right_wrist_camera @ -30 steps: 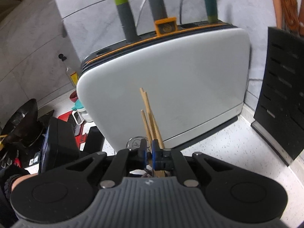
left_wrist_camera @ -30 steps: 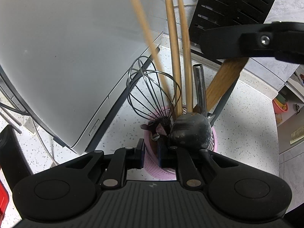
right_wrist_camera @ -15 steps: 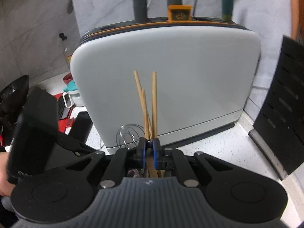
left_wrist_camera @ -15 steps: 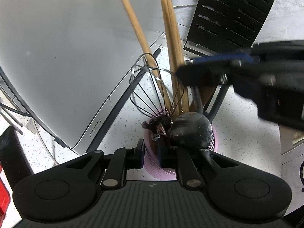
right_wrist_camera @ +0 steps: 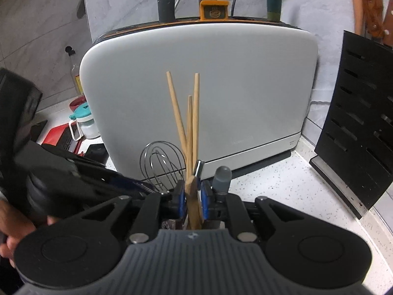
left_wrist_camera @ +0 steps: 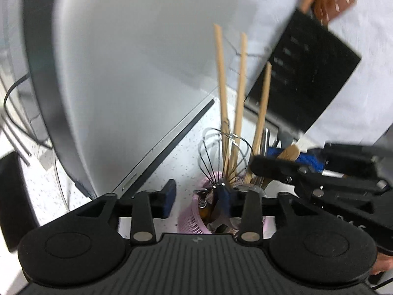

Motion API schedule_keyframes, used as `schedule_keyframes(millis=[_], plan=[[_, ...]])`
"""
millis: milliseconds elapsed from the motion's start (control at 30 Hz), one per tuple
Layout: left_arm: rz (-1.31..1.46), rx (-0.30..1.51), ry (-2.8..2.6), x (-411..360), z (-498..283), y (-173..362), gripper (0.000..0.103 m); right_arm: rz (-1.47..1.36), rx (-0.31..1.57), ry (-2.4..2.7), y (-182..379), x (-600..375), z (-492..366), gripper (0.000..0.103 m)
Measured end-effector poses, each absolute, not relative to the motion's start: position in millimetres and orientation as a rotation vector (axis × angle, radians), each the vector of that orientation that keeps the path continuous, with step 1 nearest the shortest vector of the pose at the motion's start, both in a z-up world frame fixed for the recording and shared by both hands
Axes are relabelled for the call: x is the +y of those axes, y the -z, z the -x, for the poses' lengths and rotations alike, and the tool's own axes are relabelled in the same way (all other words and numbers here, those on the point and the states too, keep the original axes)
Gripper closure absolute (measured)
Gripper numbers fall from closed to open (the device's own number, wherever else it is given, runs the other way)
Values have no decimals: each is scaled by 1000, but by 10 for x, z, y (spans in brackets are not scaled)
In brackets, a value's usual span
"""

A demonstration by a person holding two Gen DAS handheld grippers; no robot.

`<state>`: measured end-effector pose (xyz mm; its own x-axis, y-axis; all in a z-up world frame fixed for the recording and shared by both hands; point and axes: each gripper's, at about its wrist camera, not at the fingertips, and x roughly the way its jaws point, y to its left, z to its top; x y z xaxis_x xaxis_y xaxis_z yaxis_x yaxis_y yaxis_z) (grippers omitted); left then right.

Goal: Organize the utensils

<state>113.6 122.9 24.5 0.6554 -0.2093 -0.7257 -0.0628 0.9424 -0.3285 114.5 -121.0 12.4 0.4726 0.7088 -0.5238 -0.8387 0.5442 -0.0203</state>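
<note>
Where shut before, left tongs [left_wrist_camera: 196, 198] opening, empty; right tongs [right_wrist_camera: 192, 198] opening around wooden handle [right_wrist_camera: 192, 196].

Left claw [left_wrist_camera: 196, 200] opening off holder rim [left_wrist_camera: 188, 221]; right claw [right_wrist_camera: 192, 198] lowered, opening.

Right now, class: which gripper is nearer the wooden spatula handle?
Right. The right gripper has the wooden spatula handle between its opening jaws; the left gripper hangs open over the pink holder's near rim.
</note>
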Motion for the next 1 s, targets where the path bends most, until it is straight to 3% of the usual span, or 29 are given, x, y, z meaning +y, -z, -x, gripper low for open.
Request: schedule_keyframes(millis=[67, 100, 133, 367, 467, 600, 800, 1000], plan=[[397, 831, 91, 1335, -1055, -255, 45, 260, 482, -975, -133, -1261, -1128, 88], [418, 813, 102, 1374, -1019, -263, 34, 240, 479, -993, -141, -1284, -1126, 78], [439, 791, 116, 1405, -992, -279, 30, 220, 474, -1016, -147, -1305, -1110, 68], [537, 635, 136, 1588, -725, -436, 21, 178, 415, -1028, -217, -1370, -986, 55], [575, 541, 170, 1638, -550, -532, 12, 113, 388, -1034, -306, -1489, -950, 50], [537, 425, 128, 1590, -322, -628, 0, -1, 314, -985, -435, -1735, -857, 32], [34, 265, -87, 902, -23, -725, 0, -49, 233, -788, -344, -1994, -604, 4], [2, 274, -202, 678, 163, -570, 0, -26, 149, -650, -24, -2136, -363, 3]])
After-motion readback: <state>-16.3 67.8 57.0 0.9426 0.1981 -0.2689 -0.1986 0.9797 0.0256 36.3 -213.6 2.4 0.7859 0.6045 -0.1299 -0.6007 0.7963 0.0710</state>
